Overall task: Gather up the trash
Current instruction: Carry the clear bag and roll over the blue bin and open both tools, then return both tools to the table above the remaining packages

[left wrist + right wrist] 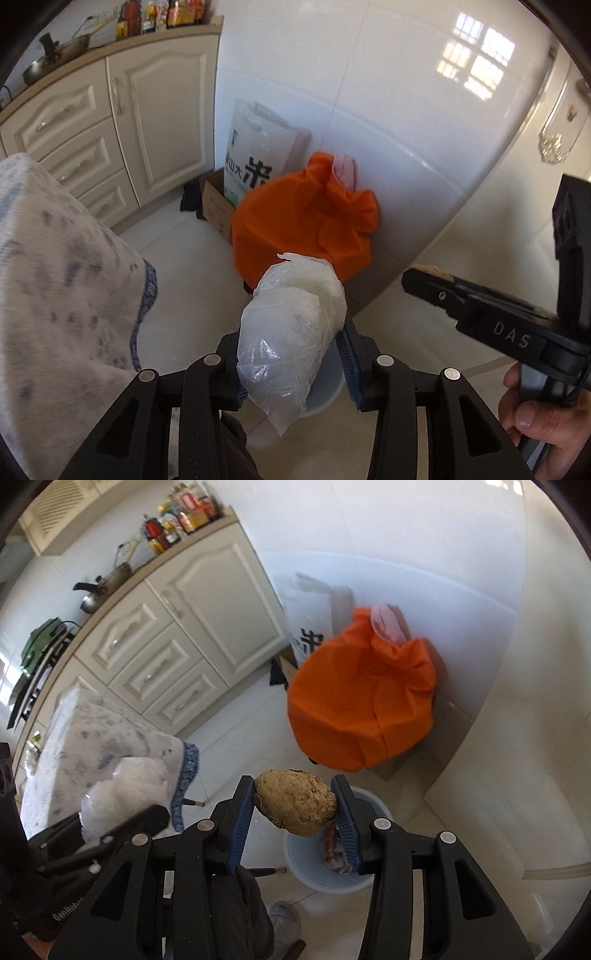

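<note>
My left gripper (pixel 291 354) is shut on a crumpled clear plastic bag (pixel 291 328) and holds it above the floor. My right gripper (pixel 295 805) is shut on a brown crumpled paper ball (pixel 295 803). A pale grey trash bin (pixel 314 875) stands on the floor right below the paper ball, with a wrapper (pixel 332 849) inside. The bin's rim (pixel 325 398) shows under the plastic bag in the left wrist view. The right gripper (pixel 424 284) shows at the right in the left wrist view. The plastic bag (pixel 125 794) shows at the left in the right wrist view.
A table with a white-and-blue cloth (pixel 55 277) is at the left. An orange bag (pixel 362 701) sits on a cardboard box by the white wall. A rice sack (pixel 255 158) and cream cabinets (pixel 110 133) stand behind. The person's legs and shoe (pixel 284 915) are below.
</note>
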`<move>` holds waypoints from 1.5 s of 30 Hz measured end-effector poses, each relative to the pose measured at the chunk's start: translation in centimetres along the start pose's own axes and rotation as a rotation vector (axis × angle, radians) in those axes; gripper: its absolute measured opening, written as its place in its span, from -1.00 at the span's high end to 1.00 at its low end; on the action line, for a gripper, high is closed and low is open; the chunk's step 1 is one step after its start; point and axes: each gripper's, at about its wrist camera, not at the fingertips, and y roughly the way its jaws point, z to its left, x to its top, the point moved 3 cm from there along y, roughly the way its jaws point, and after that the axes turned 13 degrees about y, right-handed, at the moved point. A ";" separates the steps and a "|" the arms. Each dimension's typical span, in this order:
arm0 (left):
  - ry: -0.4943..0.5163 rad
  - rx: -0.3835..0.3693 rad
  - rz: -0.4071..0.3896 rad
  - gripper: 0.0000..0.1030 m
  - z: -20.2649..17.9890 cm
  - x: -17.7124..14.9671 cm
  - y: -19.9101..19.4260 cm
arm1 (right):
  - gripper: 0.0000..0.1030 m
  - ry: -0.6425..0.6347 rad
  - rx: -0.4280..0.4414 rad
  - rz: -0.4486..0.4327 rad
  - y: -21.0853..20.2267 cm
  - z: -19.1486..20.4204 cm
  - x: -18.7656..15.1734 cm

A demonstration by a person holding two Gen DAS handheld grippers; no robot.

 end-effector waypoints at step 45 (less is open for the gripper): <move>-0.168 0.319 -0.364 -0.97 8.0 -9.2 -25.8 | -1.00 -0.230 0.210 -0.168 -9.7 19.0 -1.9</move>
